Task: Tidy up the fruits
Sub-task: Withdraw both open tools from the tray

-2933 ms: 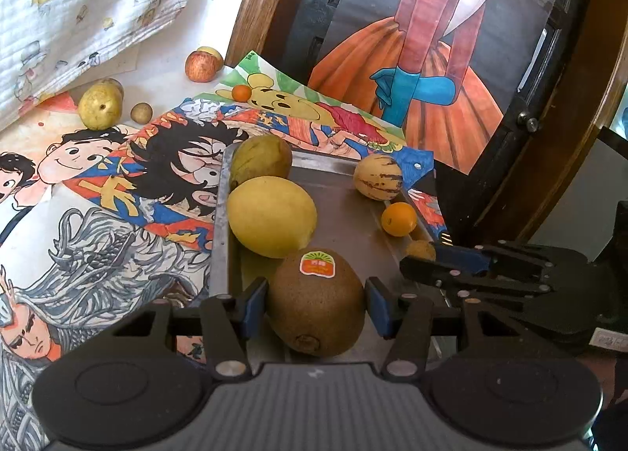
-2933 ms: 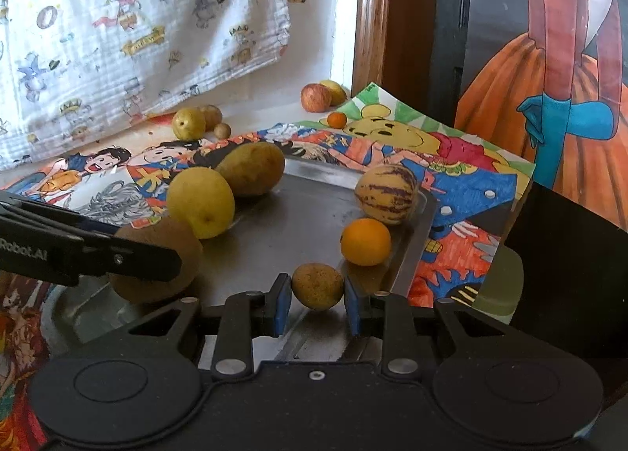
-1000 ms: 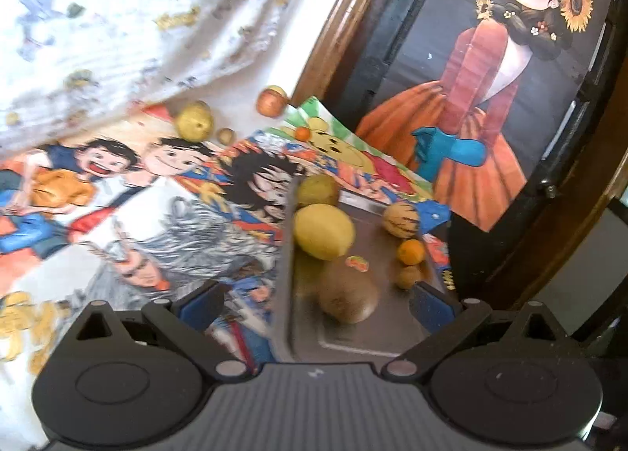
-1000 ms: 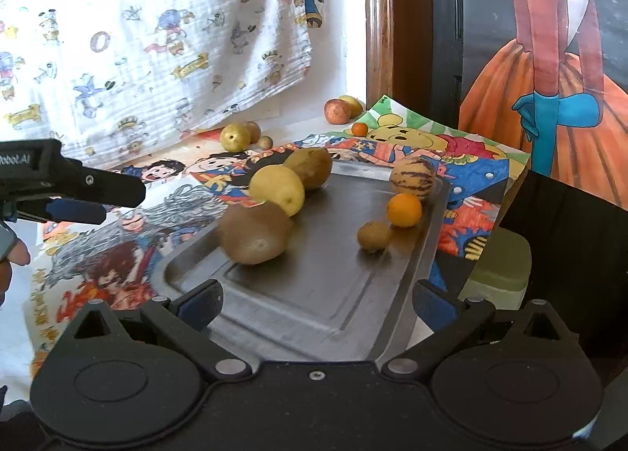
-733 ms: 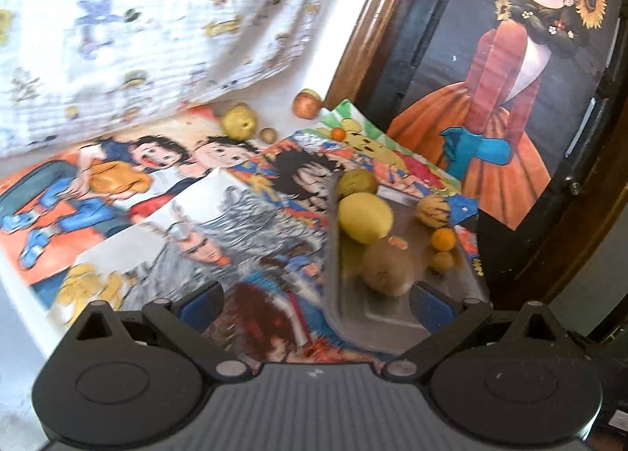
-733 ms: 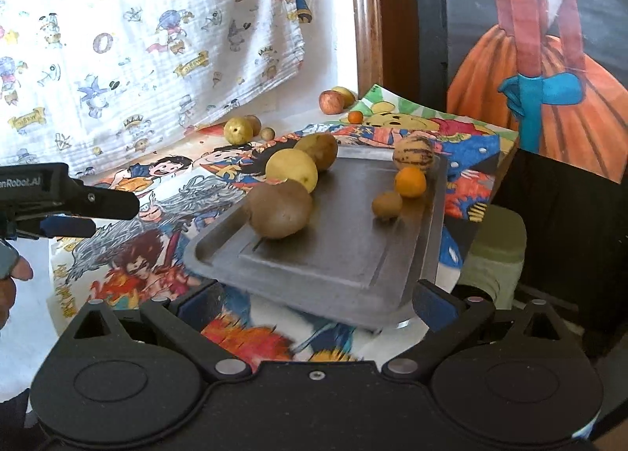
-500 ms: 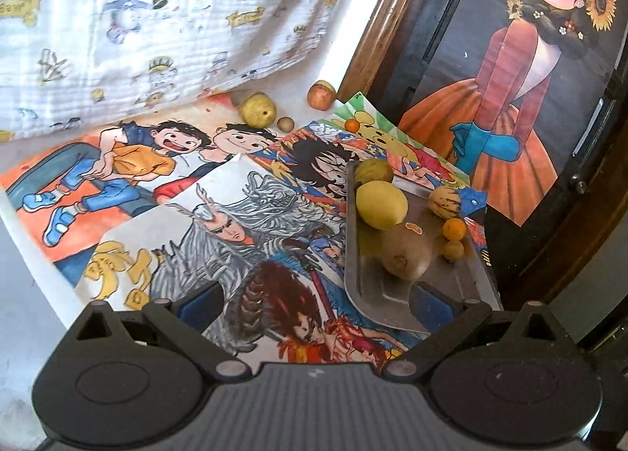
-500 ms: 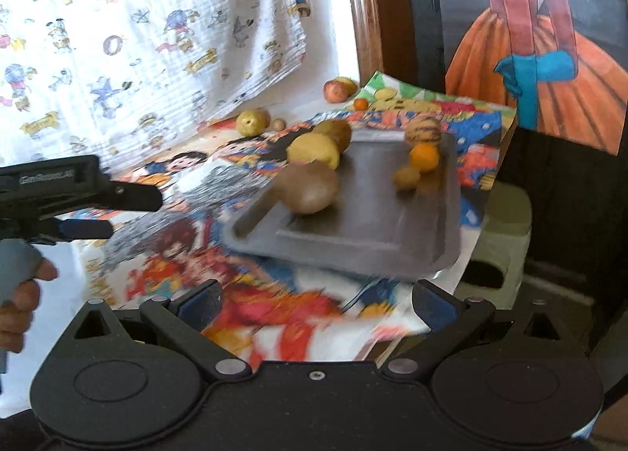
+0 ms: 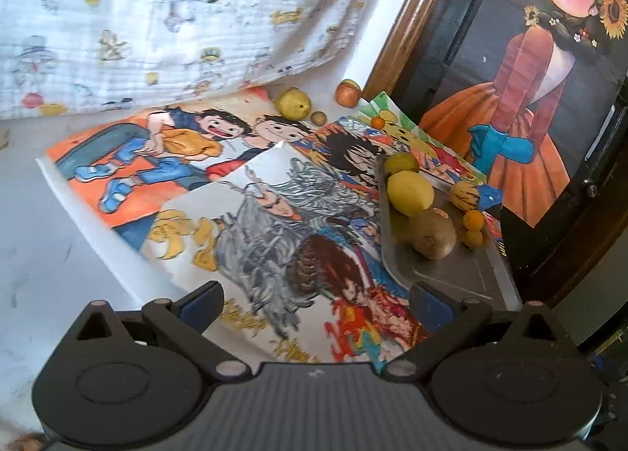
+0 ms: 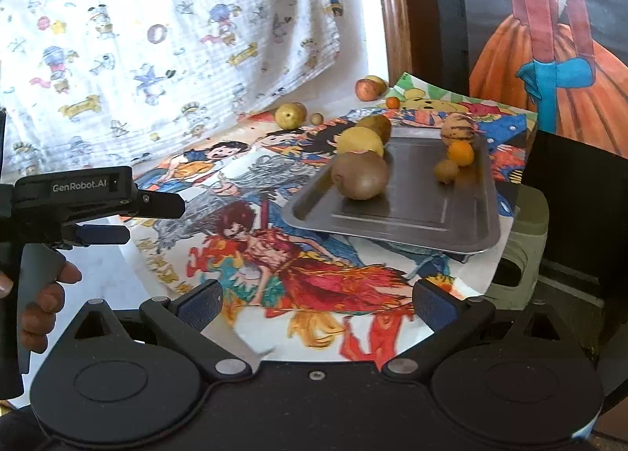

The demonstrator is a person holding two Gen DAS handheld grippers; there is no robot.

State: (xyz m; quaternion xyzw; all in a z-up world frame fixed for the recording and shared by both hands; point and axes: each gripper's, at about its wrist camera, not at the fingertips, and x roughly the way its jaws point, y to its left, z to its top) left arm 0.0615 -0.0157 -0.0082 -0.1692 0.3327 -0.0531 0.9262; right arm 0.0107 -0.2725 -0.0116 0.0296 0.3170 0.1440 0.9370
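Note:
A grey metal tray (image 10: 412,211) lies on cartoon posters at the table's right end; it also shows in the left wrist view (image 9: 443,274). On it sit a brown kiwi (image 10: 359,175), a yellow lemon (image 10: 360,141), a brownish-green fruit (image 10: 376,125), a striped melon (image 10: 457,128), an orange (image 10: 461,152) and a small brown fruit (image 10: 446,170). The kiwi also shows in the left wrist view (image 9: 431,233). My left gripper (image 9: 314,300) is open and empty, back from the tray. My right gripper (image 10: 316,304) is open and empty, well short of the tray.
At the back lie a yellow pear (image 10: 289,114), a small brown fruit (image 10: 316,119), a red apple (image 10: 369,88) and a tiny orange (image 10: 392,102). A printed cloth (image 10: 157,39) hangs behind. A wooden door frame (image 10: 396,7) and a painted dress poster (image 9: 530,97) stand on the right.
Both grippers let go of their fruits, the left the kiwi and the right the small brown fruit, opened wide, and pulled back and up from the tray.

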